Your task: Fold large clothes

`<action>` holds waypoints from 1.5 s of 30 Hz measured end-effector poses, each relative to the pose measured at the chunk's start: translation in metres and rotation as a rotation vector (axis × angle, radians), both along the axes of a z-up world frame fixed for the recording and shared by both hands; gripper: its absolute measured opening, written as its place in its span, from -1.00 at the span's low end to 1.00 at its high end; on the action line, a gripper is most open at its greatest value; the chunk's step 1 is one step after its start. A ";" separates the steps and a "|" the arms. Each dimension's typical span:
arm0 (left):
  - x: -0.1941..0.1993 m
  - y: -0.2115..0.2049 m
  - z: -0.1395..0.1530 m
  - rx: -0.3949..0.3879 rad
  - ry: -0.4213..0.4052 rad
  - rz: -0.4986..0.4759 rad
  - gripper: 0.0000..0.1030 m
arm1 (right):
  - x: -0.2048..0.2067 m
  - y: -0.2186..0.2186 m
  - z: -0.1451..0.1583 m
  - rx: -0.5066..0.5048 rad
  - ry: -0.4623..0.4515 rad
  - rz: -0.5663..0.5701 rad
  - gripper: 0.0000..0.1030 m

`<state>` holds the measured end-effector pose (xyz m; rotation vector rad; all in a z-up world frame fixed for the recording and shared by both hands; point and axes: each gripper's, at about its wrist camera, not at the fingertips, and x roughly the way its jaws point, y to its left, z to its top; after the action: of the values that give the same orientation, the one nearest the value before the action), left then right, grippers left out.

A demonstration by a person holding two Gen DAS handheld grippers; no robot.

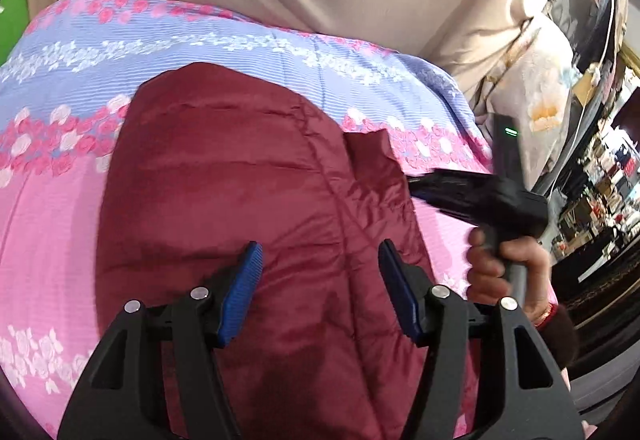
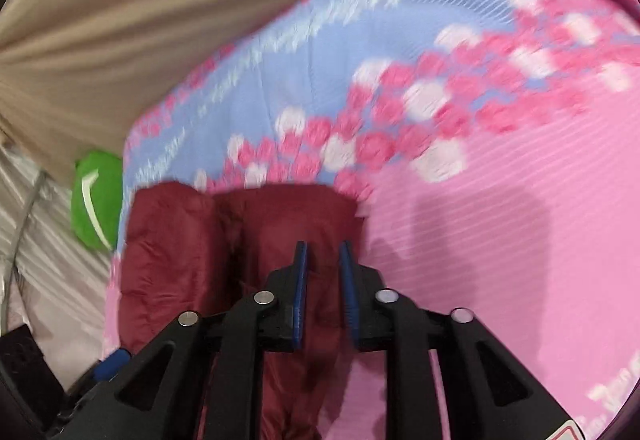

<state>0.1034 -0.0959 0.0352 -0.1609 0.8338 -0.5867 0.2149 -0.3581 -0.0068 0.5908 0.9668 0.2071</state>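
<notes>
only right wrist view shows green bag (image 2: 97,199) beside maroon jacket (image 2: 240,240).

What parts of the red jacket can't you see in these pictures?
- Left wrist view: the maroon jacket runs off the bottom edge, and the left gripper covers its near part.
- Right wrist view: motion blur smears the jacket's far edge; the right gripper hides the fabric beneath it.
- Neither view shows the sleeves or collar clearly.
</notes>
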 end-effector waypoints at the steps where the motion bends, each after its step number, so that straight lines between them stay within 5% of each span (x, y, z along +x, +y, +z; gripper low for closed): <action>1: -0.001 -0.004 -0.001 0.004 0.004 -0.004 0.13 | 0.003 0.007 -0.001 0.002 -0.004 0.028 -0.91; 6: -0.005 -0.023 -0.019 0.039 0.022 -0.037 0.13 | 0.018 0.062 0.020 -0.062 -0.088 0.177 -0.94; 11: -0.004 -0.036 -0.034 0.107 -0.019 -0.019 0.13 | 0.043 0.070 -0.031 -0.055 0.040 0.203 -1.00; 14: -0.007 -0.044 -0.040 0.141 -0.032 -0.032 0.15 | 0.035 0.054 -0.022 -0.054 0.041 0.160 -0.97; 19: -0.012 -0.050 -0.045 0.183 -0.075 -0.034 0.16 | -0.015 0.024 0.038 -0.135 -0.129 0.021 -0.57; 24: -0.016 -0.055 -0.046 0.191 -0.078 -0.023 0.20 | -0.015 0.046 0.052 -0.076 -0.164 0.117 -0.17; 26: -0.016 -0.056 -0.045 0.194 -0.075 -0.023 0.20 | -0.004 0.066 0.040 -0.134 -0.125 0.152 -0.34; 28: -0.016 -0.054 -0.044 0.188 -0.062 -0.022 0.20 | -0.002 0.074 0.033 -0.136 -0.118 0.165 -0.91; 33: -0.016 -0.051 -0.041 0.172 -0.057 -0.039 0.20 | -0.027 0.040 0.040 -0.047 -0.190 0.048 -0.95; 38: -0.017 -0.061 -0.043 0.197 -0.061 -0.046 0.20 | -0.011 0.040 -0.023 -0.082 -0.036 0.043 -0.95; 45: -0.019 -0.026 -0.022 0.107 0.010 -0.031 0.22 | -0.063 0.049 0.043 -0.237 -0.152 -0.038 -0.75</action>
<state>0.0844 -0.1215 0.0136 -0.0533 0.8768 -0.5688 0.1520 -0.3092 0.0358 0.3699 0.8182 0.0998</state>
